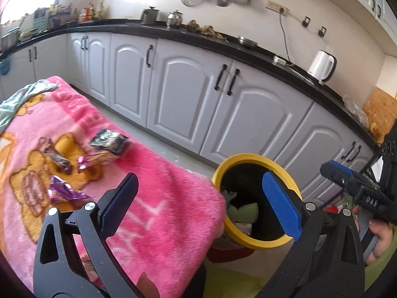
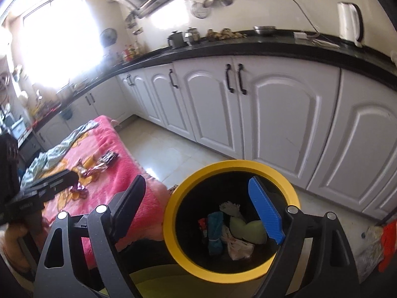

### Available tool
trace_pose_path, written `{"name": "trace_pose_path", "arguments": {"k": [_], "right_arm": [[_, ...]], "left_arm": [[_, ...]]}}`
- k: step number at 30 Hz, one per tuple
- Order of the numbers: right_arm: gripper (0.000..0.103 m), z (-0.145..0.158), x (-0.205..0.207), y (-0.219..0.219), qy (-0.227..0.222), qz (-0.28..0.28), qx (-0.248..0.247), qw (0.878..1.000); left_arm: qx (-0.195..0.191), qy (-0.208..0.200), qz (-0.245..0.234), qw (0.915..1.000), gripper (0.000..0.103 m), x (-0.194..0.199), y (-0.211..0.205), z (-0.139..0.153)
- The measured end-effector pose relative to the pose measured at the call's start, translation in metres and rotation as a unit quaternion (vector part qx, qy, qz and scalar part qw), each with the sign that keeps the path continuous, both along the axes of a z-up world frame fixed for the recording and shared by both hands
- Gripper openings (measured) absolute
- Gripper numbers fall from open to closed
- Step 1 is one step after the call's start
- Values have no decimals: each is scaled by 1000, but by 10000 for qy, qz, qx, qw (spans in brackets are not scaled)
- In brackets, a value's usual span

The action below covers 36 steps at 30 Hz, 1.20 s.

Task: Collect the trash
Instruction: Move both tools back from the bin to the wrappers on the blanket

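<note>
Jaws of both grippers are seen spread wide with nothing between the blue pads. Left gripper is held over the edge of the pink fleece blanket with orange cartoon print; right gripper is held above the round black bin with a yellow rim.

Trash still on the blanket: a crumpled purple foil wrapper, a small pink-purple foil scrap, a dark brown bar wrapper, and a black glossy printed packet, all near each other, well apart from the bin. A pale green cloth is seen at the blanket's far end.

Inside the bin: a pale green sponge-like piece, a teal crumpled item, white crumpled paper, a red scrap.

Bin stands on the floor just beside the blanket edge, before white cabinet doors.
</note>
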State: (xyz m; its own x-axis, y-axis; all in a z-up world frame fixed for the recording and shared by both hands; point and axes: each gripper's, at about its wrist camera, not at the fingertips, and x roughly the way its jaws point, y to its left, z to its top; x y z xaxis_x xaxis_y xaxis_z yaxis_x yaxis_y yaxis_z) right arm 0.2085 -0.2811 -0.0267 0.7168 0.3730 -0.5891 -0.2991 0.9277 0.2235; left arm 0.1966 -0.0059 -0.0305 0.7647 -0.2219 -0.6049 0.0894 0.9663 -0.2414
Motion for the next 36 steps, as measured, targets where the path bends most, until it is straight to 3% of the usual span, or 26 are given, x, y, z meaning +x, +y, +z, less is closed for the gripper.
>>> {"name": "trace_pose_path", "arguments": {"k": [16, 36], "right_arm": [[82, 8, -12, 81, -284, 856, -546, 9944], [82, 13, 33, 184, -365, 1603, -619, 9844]], "left_arm": [[-279, -153, 871, 9957, 92, -23, 86, 11], [-250, 60, 1485, 9886, 92, -30, 155, -6]]}}
